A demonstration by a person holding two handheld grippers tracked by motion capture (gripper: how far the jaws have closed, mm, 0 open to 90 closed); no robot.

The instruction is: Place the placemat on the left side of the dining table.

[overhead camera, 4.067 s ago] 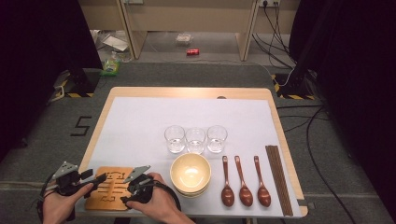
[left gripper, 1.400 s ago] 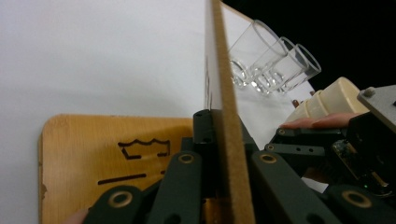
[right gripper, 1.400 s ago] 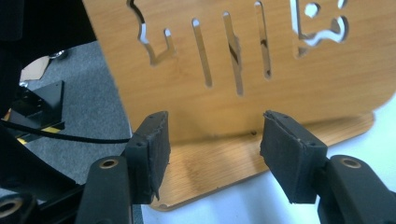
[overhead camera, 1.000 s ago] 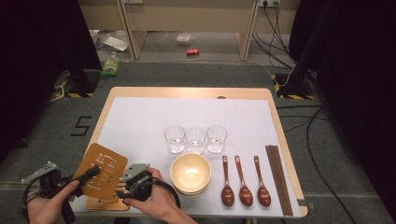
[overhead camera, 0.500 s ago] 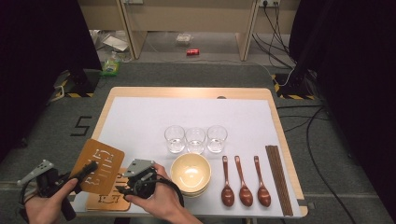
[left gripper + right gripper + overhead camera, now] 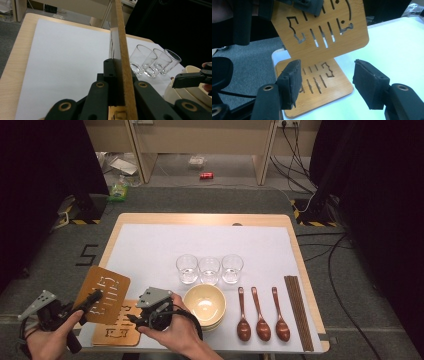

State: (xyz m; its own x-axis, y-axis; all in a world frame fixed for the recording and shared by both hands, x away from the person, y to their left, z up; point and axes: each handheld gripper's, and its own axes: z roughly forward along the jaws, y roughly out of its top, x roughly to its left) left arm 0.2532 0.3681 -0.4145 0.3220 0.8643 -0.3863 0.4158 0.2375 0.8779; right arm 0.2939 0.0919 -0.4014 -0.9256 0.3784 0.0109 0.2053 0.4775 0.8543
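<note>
High view: the left gripper (image 6: 92, 299) clamps one wooden trivet (image 6: 102, 294), lifted and tilted above the stack (image 6: 114, 334) at the table's near-left corner. The right gripper (image 6: 134, 318) stands wide, empty. Placement on the white mat (image 6: 150, 250) remains undone.

Lab: black curtains (image 6: 45, 185), floor cables (image 6: 300, 145)

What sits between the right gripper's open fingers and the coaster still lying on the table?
Nothing visible. The right gripper looks straight onto the flat coaster; the lifted coaster, clamped by the left gripper, hangs above and behind that path.
</note>
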